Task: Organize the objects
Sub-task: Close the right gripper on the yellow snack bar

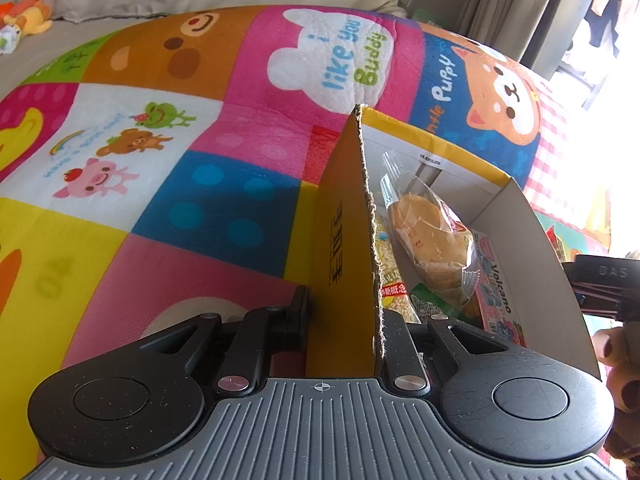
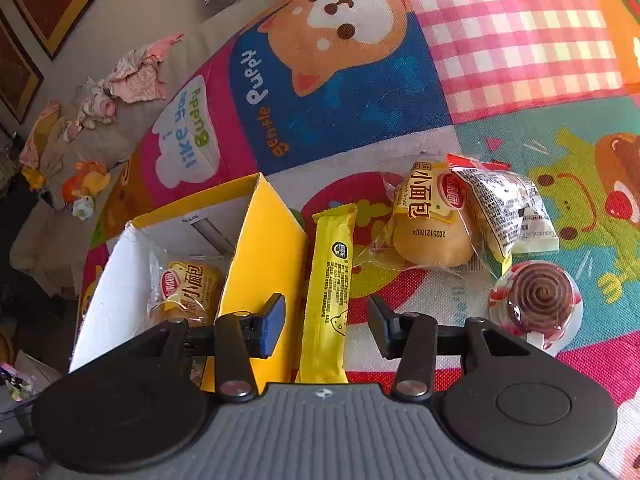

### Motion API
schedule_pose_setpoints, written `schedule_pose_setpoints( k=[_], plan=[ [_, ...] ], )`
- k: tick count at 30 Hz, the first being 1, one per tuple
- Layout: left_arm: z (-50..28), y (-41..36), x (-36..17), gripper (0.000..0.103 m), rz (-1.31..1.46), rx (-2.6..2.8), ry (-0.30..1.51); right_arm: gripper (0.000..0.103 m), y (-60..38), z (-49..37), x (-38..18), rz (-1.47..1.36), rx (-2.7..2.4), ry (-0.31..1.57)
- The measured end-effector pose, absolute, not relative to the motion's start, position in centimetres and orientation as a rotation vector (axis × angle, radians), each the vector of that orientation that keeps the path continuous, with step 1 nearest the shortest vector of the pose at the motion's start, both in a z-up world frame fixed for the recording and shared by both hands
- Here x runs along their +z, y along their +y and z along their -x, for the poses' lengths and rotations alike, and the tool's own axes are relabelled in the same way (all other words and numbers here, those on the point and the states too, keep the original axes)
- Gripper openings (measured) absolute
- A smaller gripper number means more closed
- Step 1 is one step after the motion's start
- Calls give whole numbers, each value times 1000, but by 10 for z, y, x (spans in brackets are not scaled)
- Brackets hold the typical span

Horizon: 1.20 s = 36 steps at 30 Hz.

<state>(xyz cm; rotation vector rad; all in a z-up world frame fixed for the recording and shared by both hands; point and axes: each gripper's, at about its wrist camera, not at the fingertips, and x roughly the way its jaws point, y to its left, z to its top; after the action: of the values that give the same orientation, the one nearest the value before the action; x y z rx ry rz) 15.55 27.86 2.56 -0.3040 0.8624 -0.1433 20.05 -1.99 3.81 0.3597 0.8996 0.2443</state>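
Yellow stick packet [image 2: 326, 292]: lying flat on the play mat [image 2: 500, 60], just beside the box's yellow outer wall, its long axis running away from the camera; judged the next thing to be boxed.
Handling of packet: likely light and slim, in a glossy film that may slip; contents probably brittle, so a gentle squeeze is advisable.
Where to take hold: across the narrow width near mid-length, avoiding the crimped ends.
Right gripper [image 2: 326, 326]: hovering over the packet's near half, jaws standing apart on either side of it, pads not pressing; released, nothing held.
Cardboard box [image 1: 532, 256]: standing open on the mat, already holding a wrapped bun [image 1: 432, 240], a "Volcano" carton [image 1: 496, 288] and other snack bags; stiff but light, liable to slide if pushed.
Left gripper [image 1: 344, 320]: clenching the box's near side wall, one finger outside and one inside, steadying it.
Loose bun packs [image 2: 436, 220]: lying on the mat beyond the packet, two of them touching; soft, easily crushed, film crinkly.
Spiral lollipop [image 2: 538, 300]: resting on the mat well to the right of the packet; hard, rounded, probably fragile.
Person's hand [image 1: 618, 360]: showing at the right edge of the left view, behind the box.
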Motion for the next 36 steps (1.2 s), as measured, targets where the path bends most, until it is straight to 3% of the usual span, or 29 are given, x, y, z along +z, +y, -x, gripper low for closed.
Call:
schedule_pose_setpoints(
  k=[7,15,19,22,27,33,34,36],
  plan=[
    [-155,279,25,18,304,-143,863,28,-23,-196,35,-330,241,924],
    [-155,279,26,18,308,-142,861,27,-31,-165,36,-288,212,935],
    [-155,279,26,18,309,-141,862,29,-36,-160,44,-288,216,882],
    [-155,279,26,18,309,-142,861,48,-38,-174,49,-334,228,858],
    [-155,279,26,18,309,-141,861,48,-20,-205,44,-320,237,871],
    [-154,279,26,18,306,-142,860,37,-19,-215,38,-323,228,905],
    [-154,279,25,18,306,-142,859,25,-20,-213,38,-313,216,905],
    [-154,279,25,18,306,-142,859,21,-22,-205,38,-272,189,904]
  ],
)
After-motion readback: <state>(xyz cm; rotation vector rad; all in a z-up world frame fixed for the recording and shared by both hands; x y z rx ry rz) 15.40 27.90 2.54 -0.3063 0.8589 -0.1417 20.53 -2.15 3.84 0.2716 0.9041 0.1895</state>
